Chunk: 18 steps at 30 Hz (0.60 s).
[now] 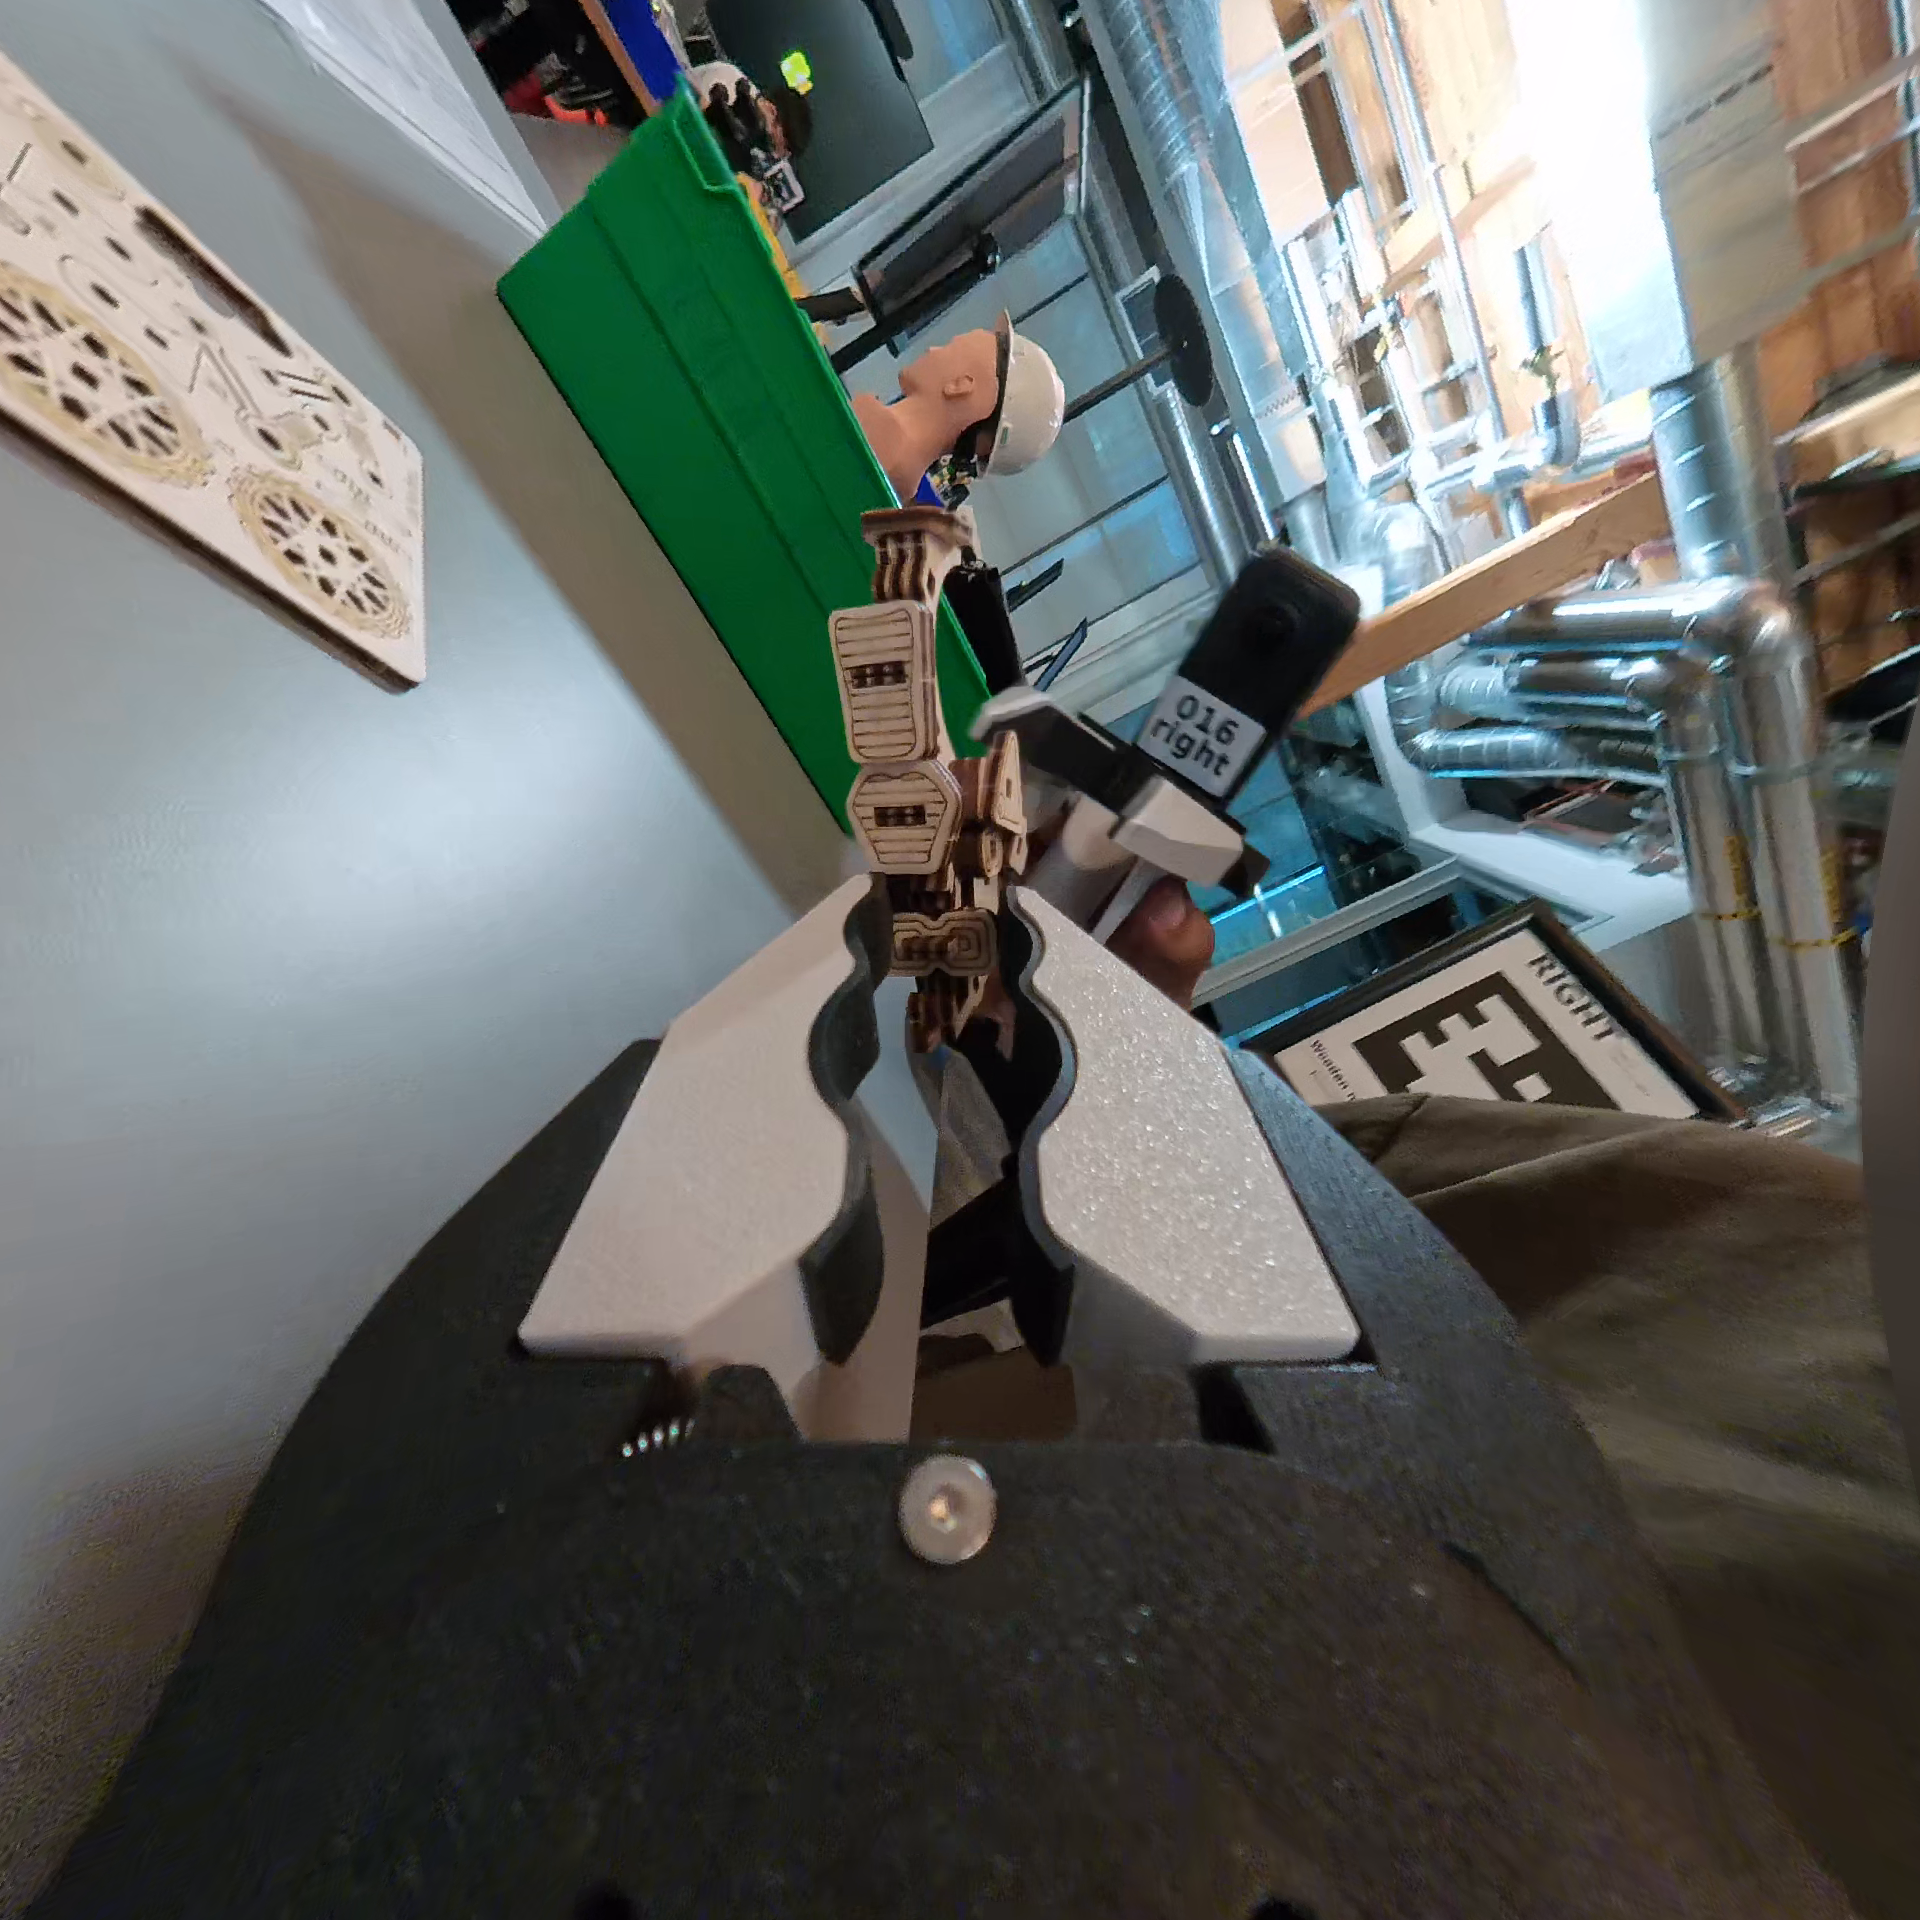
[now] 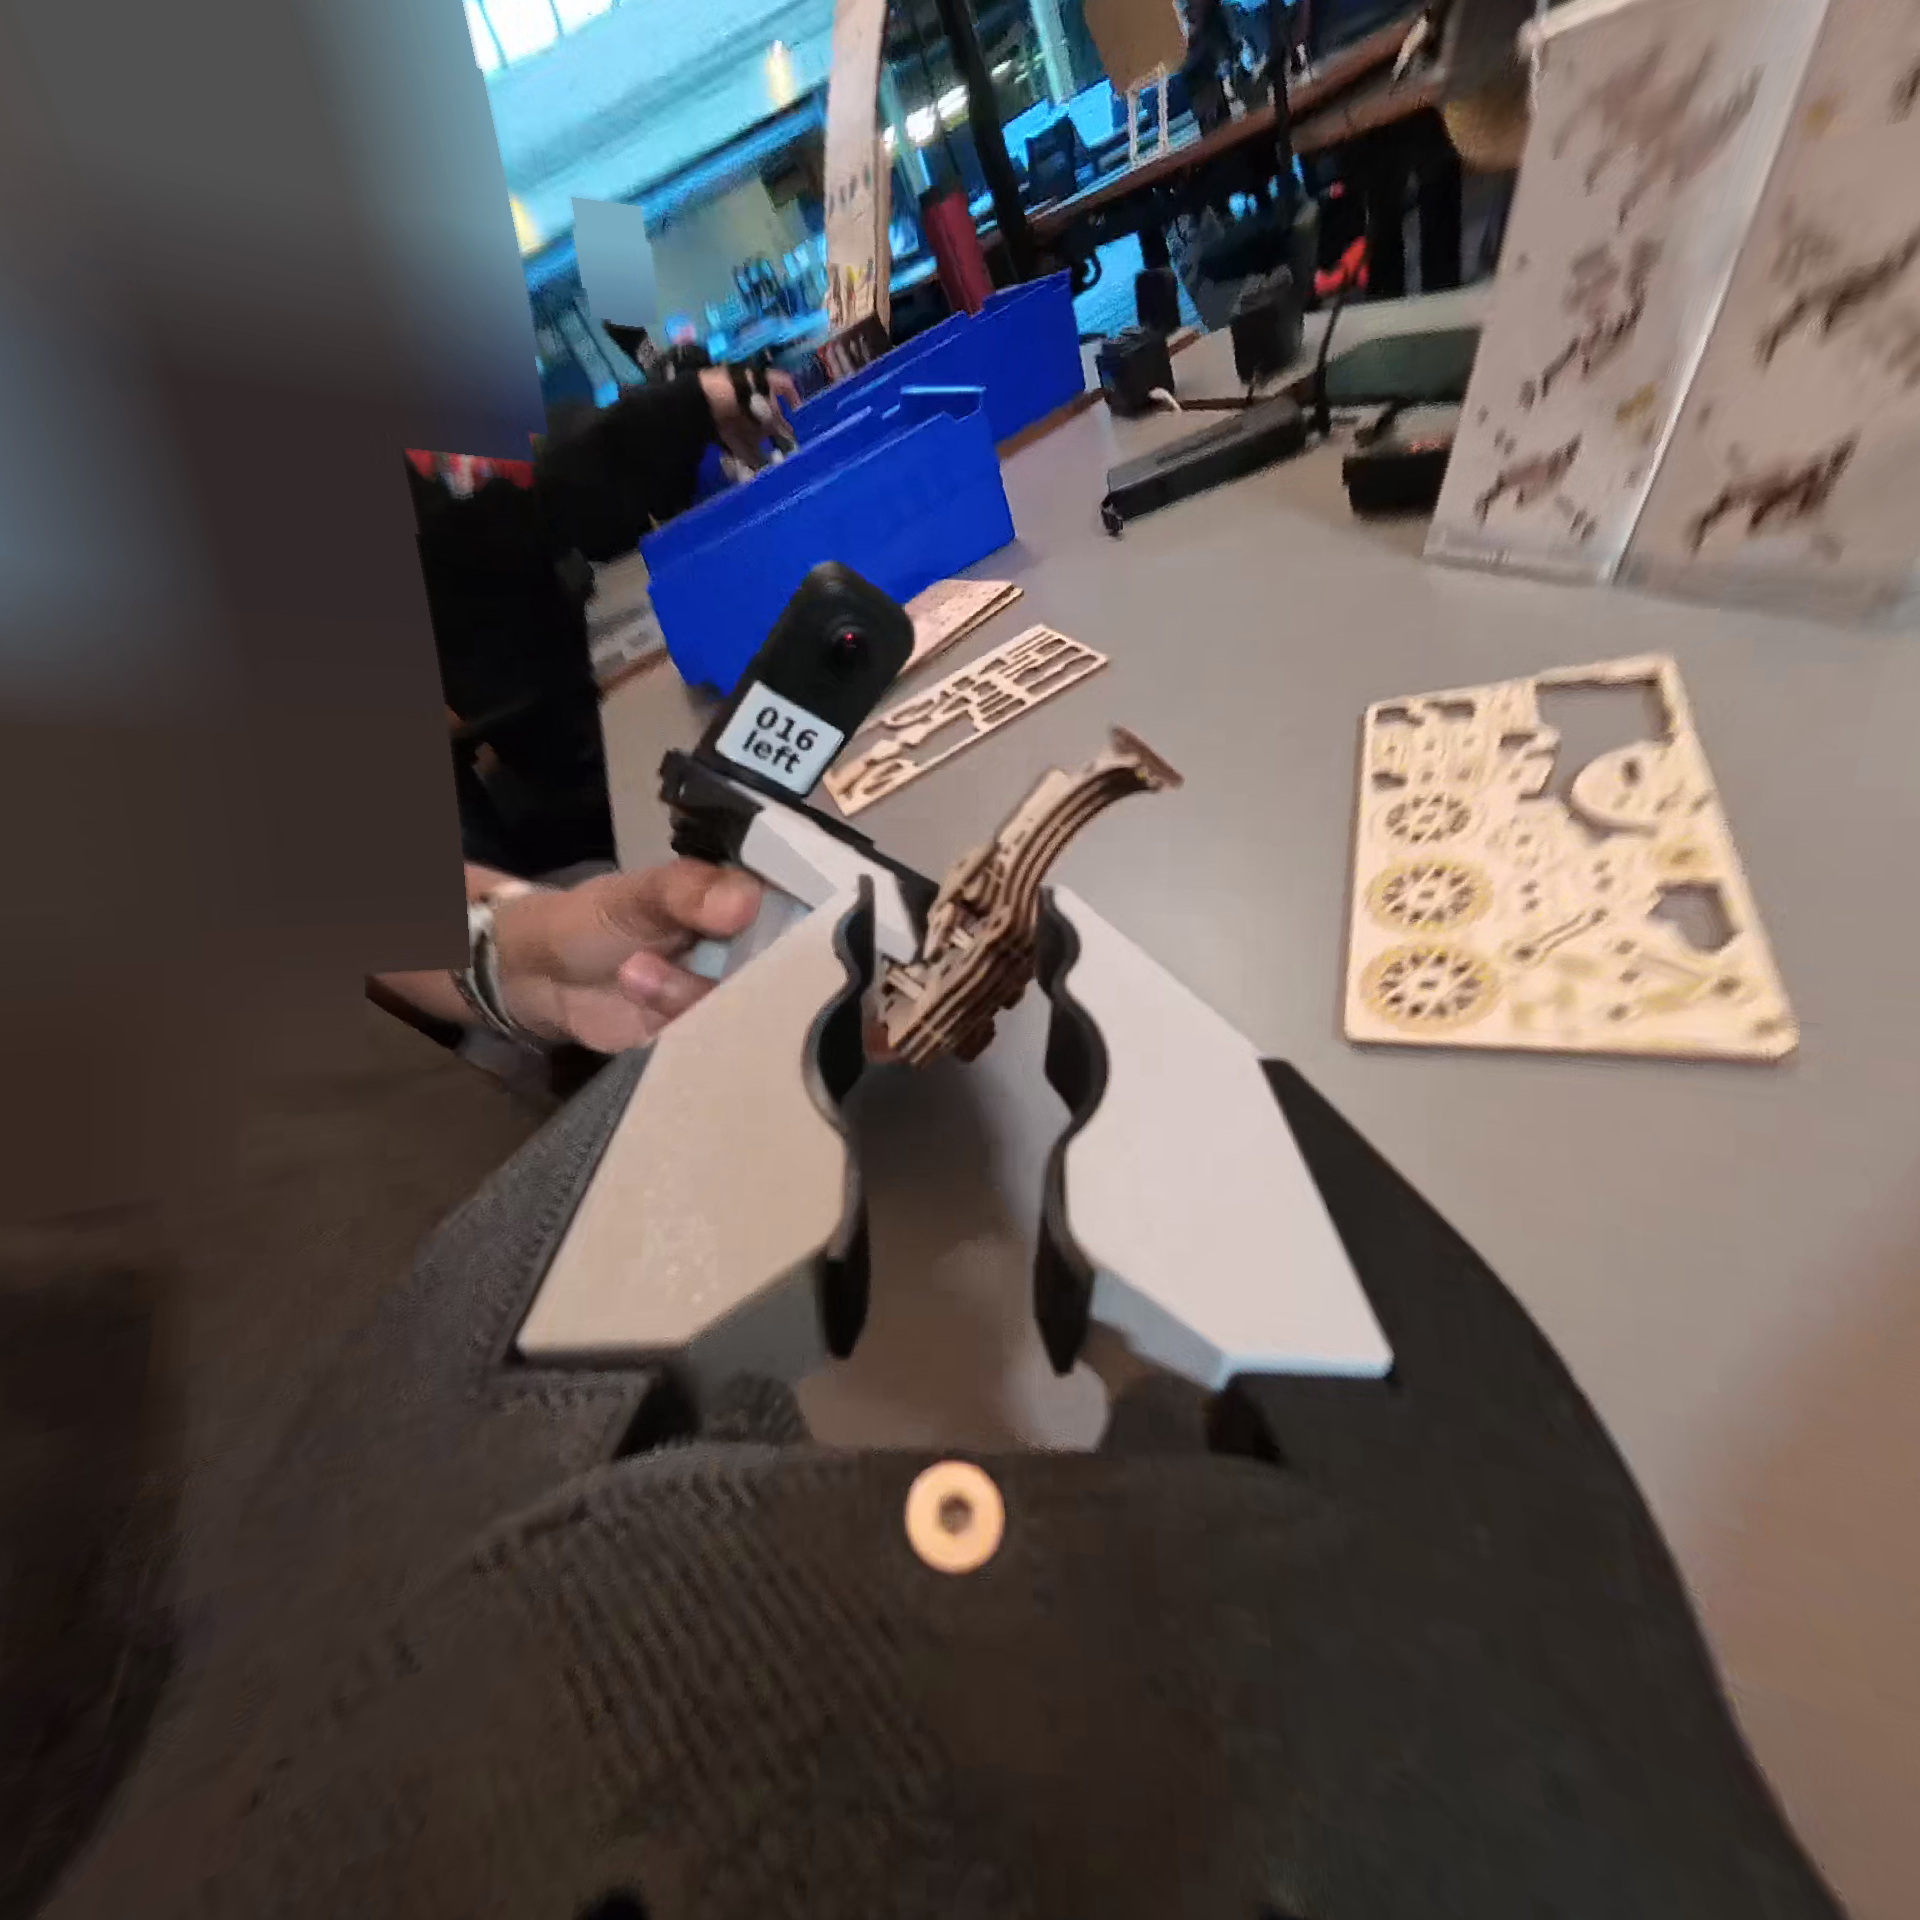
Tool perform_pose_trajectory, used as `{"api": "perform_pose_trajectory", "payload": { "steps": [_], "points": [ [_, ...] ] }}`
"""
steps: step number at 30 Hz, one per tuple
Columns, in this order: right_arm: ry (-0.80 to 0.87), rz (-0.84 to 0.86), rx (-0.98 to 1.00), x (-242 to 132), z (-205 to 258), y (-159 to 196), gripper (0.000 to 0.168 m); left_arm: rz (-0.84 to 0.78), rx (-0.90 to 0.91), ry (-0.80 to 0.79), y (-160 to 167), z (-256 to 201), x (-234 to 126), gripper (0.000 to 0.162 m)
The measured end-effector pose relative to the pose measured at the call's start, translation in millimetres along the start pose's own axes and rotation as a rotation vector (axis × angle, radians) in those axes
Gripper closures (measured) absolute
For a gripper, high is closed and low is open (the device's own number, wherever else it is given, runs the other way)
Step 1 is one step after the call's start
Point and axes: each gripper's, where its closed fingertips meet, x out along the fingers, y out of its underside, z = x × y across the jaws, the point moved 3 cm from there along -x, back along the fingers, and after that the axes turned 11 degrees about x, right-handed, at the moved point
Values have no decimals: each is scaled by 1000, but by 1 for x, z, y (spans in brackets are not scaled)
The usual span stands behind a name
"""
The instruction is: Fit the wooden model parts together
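Grey table (image 2: 1351, 1195) is carrying everything, workshop clutter and blue bins (image 2: 831, 520) running along its far edge. I'm holding the wooden model (image 1: 914, 790) up in the air over the table, clear of the surface, with both tools on it at once.

My left gripper (image 1: 940, 956) is clamping the model's lower end; its white fingers (image 1: 1132, 1049) are pressing in on the layered wood from both sides. From the left wrist view the model's long axis is running straight away from the fingers, stacked slatted panels facing the camera, flared cap end pointing farthest out toward a green bin (image 1: 686, 416).

My right gripper (image 2: 951, 971) is gripping the same model (image 2: 997, 914) across its ribbed body, fingers (image 2: 1164, 1049) closing on either side. In the right wrist view the piece is leaning up and to the right, curved neck rising out of the fingertips, flared tip pointing toward the table's far right side.

Left gripper (image 2: 821, 883) is showing in that view too, coming in from the left with a hand (image 2: 613, 956) on its handle.

Punched wooden parts sheet (image 2: 1548, 862) is lying flat toward the table's right edge, wheel cutouts visible. Second, narrower sheet (image 2: 966, 717) is lying farther back near the blue bins.
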Motion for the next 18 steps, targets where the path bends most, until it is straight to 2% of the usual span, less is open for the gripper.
{"api": "perform_pose_trajectory", "payload": {
  "steps": [5, 9, 13, 18],
  "points": [
    [184, 128, -481, 1, 5, 9, 151, -6, -76, 5, 1, 5, -1, 145],
    [305, 186, -759, 7, 10, 18, 161, 17, -90, -1, 5, 5, 1, 145],
    [352, 216, -884, 12, 13, 24, 160, 23, -113, -5, 8, 7, 1, 145],
    [356, 232, -892, 12, 11, 25, 158, 35, -105, -8, 9, 7, 1, 145]
  ]
}}
